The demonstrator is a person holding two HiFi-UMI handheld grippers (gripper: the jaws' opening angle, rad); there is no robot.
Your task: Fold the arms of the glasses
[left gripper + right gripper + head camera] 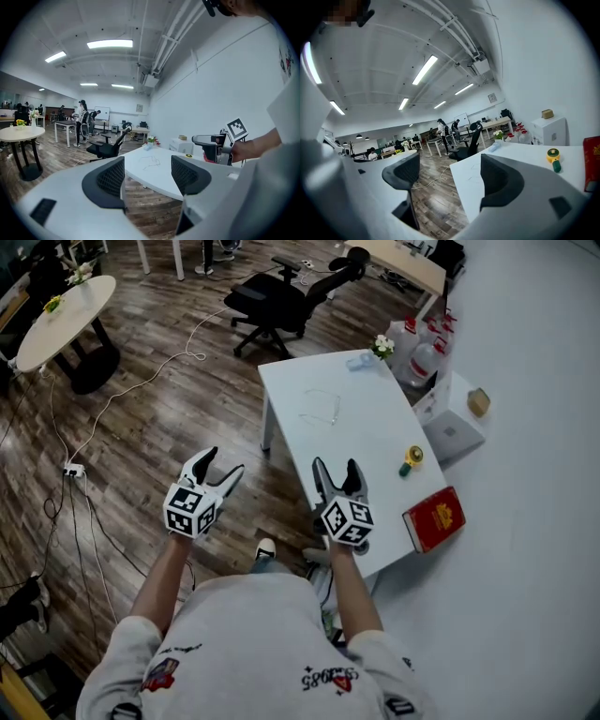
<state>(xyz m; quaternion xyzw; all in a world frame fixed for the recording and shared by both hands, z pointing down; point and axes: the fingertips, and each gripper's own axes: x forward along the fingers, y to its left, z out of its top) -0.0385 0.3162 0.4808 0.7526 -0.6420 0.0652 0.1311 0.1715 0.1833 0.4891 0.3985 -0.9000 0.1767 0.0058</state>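
The person stands at the near end of a white table (375, 442), one gripper in each hand, both held out nearly level. The left tongs (223, 463) are off to the left of the table, above the wooden floor (159, 409). Their two dark pads stand wide apart with nothing between them but the view of the room. The right tongs (336, 467) are over the table's near edge, also spread wide and empty. The glasses (321, 409), a thin wire pair, lie flat on the farther half of the table, well apart from both tongs and touched by neither. How their arms lie is too faint to make out. Near the right edge sits a small yellow and green object (411, 459), and a red book (434, 518) lies at the near right corner. A black office chair (281, 296) stands beyond the far end.
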